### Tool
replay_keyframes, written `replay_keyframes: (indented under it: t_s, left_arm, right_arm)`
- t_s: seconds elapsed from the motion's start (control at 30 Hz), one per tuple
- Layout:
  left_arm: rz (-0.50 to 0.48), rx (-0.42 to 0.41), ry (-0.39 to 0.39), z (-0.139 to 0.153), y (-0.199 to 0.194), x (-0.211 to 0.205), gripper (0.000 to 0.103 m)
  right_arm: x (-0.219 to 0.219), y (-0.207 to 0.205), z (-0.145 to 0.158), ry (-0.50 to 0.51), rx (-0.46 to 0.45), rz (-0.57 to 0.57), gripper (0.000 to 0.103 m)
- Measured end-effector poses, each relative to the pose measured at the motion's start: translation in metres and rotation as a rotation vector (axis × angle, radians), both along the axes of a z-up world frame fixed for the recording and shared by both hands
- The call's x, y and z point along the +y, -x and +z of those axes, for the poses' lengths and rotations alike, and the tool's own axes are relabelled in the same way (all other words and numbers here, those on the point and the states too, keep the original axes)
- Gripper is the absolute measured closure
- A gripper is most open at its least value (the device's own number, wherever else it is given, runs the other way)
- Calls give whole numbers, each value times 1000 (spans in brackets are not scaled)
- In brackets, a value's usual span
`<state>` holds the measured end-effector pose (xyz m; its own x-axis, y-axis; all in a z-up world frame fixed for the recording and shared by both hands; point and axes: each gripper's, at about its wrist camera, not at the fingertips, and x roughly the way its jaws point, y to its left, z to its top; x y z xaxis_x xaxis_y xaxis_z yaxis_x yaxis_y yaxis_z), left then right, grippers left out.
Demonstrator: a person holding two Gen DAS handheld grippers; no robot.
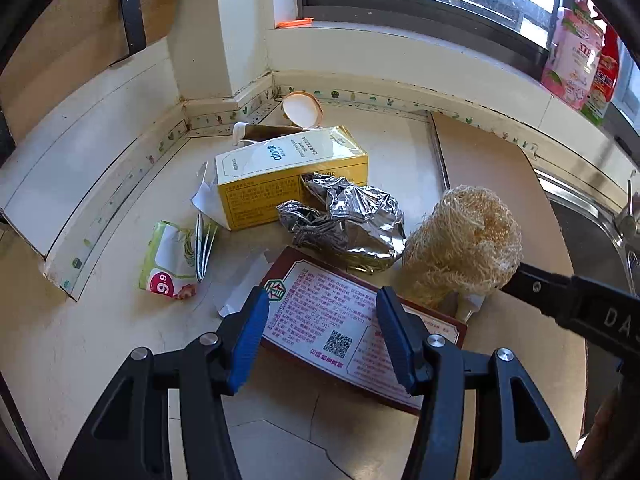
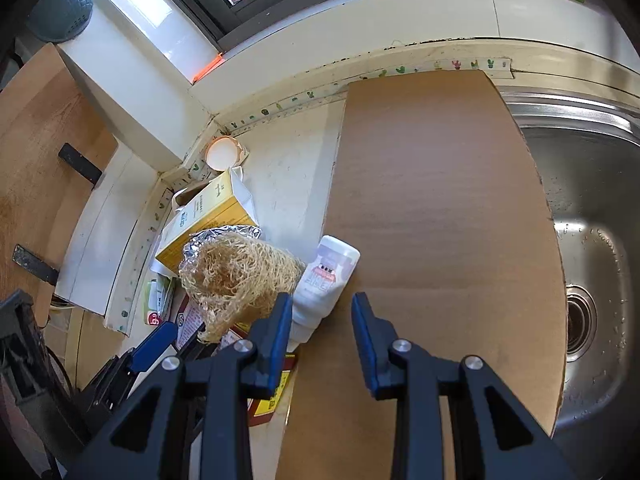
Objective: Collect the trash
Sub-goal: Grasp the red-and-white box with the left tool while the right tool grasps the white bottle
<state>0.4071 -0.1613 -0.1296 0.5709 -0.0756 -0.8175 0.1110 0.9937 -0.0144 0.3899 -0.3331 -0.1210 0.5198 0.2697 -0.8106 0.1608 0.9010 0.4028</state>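
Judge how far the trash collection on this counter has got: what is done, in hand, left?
Done: nothing visibly collected. In hand: nothing; left claw open above the red-bordered packet, right claw open beside the white bottle. Left: yellow box, foil wrapper, eggshell.

Both wrist cameras look steeply down, close over the counter (image 1: pixel 100 344). Each catches the loofah scrubber (image 1: pixel 464 248), yellow carton (image 1: pixel 292 168) and eggshell (image 2: pixel 222 152) from differing sides.

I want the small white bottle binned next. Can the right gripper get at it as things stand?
Probably yes. The white bottle lies just left of the right gripper, whose open fingers hold nothing. Only the loofah crowds its far side.
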Motion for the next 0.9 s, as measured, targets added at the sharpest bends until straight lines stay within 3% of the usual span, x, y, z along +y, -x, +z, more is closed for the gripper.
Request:
replay_keyframes:
  t_s: [0.13, 0.47, 0.73, 0.9]
  left_arm:
    - [-28, 1, 6, 1, 3, 12, 47]
    - [3, 96, 151, 7, -6, 42, 47]
    - [45, 154, 233, 10, 2, 55, 47]
    - [47, 148, 213, 13, 8, 60, 47]
  right_arm:
    - [8, -7, -6, 23, 16, -6, 72]
    - [25, -6, -8, 77, -1, 22, 77]
    - [35, 18, -3, -2, 5, 50, 77]
    - [50, 42, 2, -54, 3, 76, 78]
